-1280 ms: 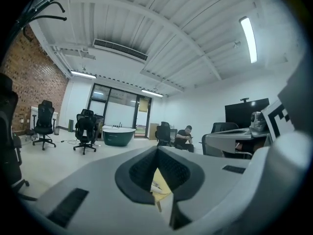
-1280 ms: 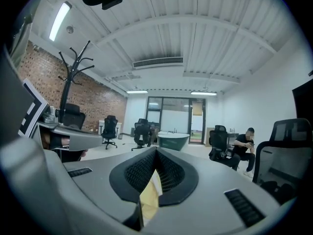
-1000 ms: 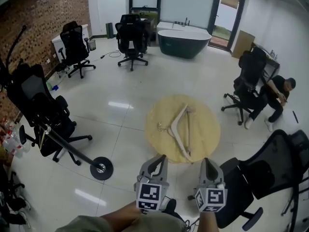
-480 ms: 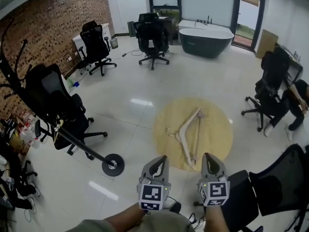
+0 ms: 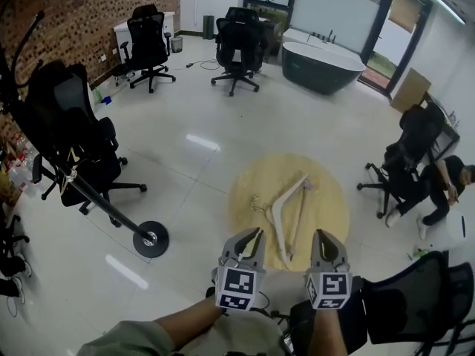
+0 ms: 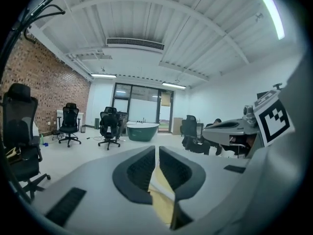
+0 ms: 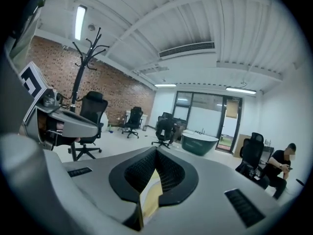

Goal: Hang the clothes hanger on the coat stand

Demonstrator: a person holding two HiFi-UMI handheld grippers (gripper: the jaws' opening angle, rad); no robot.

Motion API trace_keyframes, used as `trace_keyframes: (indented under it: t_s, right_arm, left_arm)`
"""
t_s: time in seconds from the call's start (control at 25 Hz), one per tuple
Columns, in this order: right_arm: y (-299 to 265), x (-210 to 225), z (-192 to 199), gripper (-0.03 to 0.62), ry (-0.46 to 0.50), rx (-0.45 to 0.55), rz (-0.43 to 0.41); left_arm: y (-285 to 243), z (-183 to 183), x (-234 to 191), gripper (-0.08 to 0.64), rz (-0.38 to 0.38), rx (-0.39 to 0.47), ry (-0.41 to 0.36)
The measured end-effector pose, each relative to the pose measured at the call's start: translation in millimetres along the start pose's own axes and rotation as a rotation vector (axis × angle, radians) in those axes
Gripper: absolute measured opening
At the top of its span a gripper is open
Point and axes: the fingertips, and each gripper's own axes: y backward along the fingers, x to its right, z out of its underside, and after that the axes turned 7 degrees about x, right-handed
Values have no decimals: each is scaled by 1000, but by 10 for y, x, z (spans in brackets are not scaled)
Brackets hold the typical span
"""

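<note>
A pale wooden clothes hanger (image 5: pixel 286 210) with a metal hook lies flat on a round yellow rug (image 5: pixel 326 199) on the floor. The black coat stand (image 5: pixel 89 199) rises at the left of the head view from its round base (image 5: pixel 151 238). Its hooks also show in the right gripper view (image 7: pixel 84 50) and at the top left of the left gripper view (image 6: pixel 41 6). My left gripper (image 5: pixel 251 237) (image 6: pixel 157 151) and right gripper (image 5: pixel 324 239) (image 7: pixel 156 152) hover side by side just short of the rug's near edge. Both are shut and hold nothing.
Black office chairs stand around the room: one against the coat stand (image 5: pixel 74 139), two at the back (image 5: pixel 237 43), one at bottom right (image 5: pixel 415 302). A dark bathtub (image 5: pixel 323 58) sits at the back. A person (image 5: pixel 438 191) sits at the right.
The head view has shifted, so the coat stand's base and the rug sit slightly elsewhere in frame. Both grippers stay low, side by side and shut. The hanger lies unmoved on the rug.
</note>
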Motion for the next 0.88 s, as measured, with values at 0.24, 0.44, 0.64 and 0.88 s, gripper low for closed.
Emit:
trace_keyframes:
  t_s: [0.24, 0.44, 0.64, 0.88]
  right_arm:
    - [-544, -108, 81, 2, 20, -34, -58]
    - [-900, 142, 367, 2, 13, -36, -141]
    - [-1362, 518, 553, 2, 40, -42, -264]
    - [-1931, 913, 960, 55, 162, -74, -429]
  left_arm:
    - [-223, 69, -447, 40, -57, -30, 32]
    - [-608, 151, -362, 32, -102, -31, 19]
    - [-1139, 130, -286, 18, -187, -30, -4]
    - [-1930, 328, -141, 20, -215, -74, 37]
